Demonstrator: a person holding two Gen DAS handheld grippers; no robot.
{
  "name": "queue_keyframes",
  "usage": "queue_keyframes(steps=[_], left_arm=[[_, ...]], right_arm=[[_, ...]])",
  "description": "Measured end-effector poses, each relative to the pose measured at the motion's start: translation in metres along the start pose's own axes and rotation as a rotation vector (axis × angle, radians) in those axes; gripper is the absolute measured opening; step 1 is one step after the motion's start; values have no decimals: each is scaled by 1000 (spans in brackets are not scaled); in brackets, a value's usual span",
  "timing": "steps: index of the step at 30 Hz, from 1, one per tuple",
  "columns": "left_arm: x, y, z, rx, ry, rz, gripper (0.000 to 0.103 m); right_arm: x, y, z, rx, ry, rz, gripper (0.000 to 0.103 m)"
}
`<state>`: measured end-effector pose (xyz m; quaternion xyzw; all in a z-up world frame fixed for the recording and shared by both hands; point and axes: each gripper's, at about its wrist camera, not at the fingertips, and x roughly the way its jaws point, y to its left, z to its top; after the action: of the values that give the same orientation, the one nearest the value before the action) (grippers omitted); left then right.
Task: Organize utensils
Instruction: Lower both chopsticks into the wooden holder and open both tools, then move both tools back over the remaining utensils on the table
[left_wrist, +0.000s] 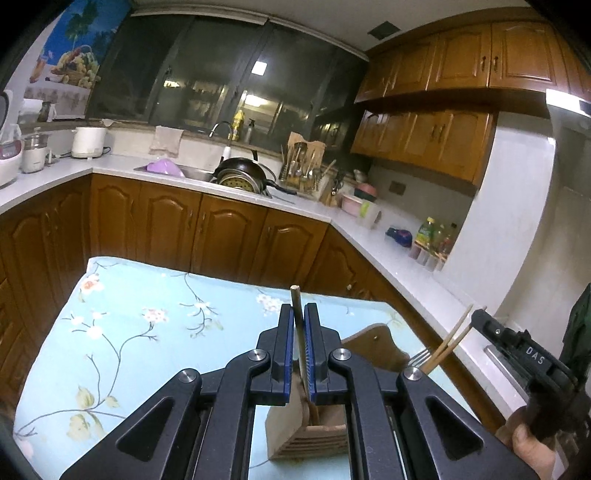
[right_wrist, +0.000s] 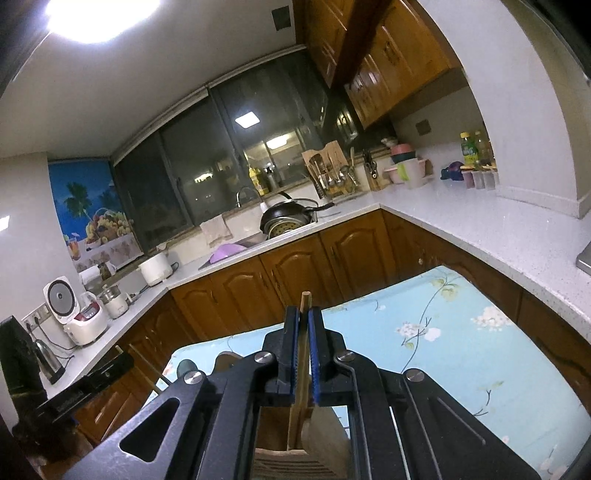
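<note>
We clamp one thin wooden chopstick (left_wrist: 300, 334) in our left tool (left_wrist: 299, 343) and another (right_wrist: 303, 339) in our right tool (right_wrist: 303, 343), above the slatted wooden utensil holder (left_wrist: 310, 439) on the blue floral bench (left_wrist: 147, 332).

Night kitchen, counters crowded all round

A blue floral cloth (left_wrist: 155, 325) covers the table, wooden cabinets (left_wrist: 207, 236) behind it. In the sink (left_wrist: 192, 173) sits a purple bowl (left_wrist: 165, 168), and just beside it a black pan (left_wrist: 243, 171) stacked over a strainer. A towel (left_wrist: 166, 140) hangs under the dark window (left_wrist: 207, 77). Left counter: white pot (left_wrist: 88, 142), rice cooker (right_wrist: 79, 314), kettle (right_wrist: 48, 358). Right counter: bottles (left_wrist: 434, 236), pink bowls (left_wrist: 360, 197). A fruit poster (left_wrist: 75, 51) is on the wall.
</note>
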<state>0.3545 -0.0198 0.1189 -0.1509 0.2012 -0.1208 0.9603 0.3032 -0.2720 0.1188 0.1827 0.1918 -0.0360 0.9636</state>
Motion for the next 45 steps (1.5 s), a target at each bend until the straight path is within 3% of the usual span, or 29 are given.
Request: queue_keyframes(steps=[11,14,17,18,20,22,23,24,27,35,45], left_arm=[[-2,8,5,1,13,9,5],[-2,6,3,2,27,12,6],[-9,6,7,-14,18,24,28],[-13,8,7,-20,9,28,37],[-19,11,6,-30,0,46,44],[-28,12,3,-33,1,57,52],[-33,13,2,-35,0,64,56],[-39,14,0,-37,-3,71,64],[-62,18,-11,-38,-19,105,79],[-103,24,-42,-39,65,143,79],[-152,21,-80,-59,169,170,79]], right_arm=[[0,1,1,-2,8,0,6],[-3,0,0,5,13,1,14],[-10,-5,-1,18,-8,24,51],[-16,-7,-1,24,-24,31,58],[-23,-9,-1,27,-32,41,61],[-28,-9,-1,31,-25,59,78],[-32,-10,-1,34,-24,70,92],[-38,-11,-3,35,-32,75,97],[-54,-10,-11,11,-36,76,97],[-92,-5,-49,-57,23,65,98],[-126,-8,-89,-56,117,42,98]])
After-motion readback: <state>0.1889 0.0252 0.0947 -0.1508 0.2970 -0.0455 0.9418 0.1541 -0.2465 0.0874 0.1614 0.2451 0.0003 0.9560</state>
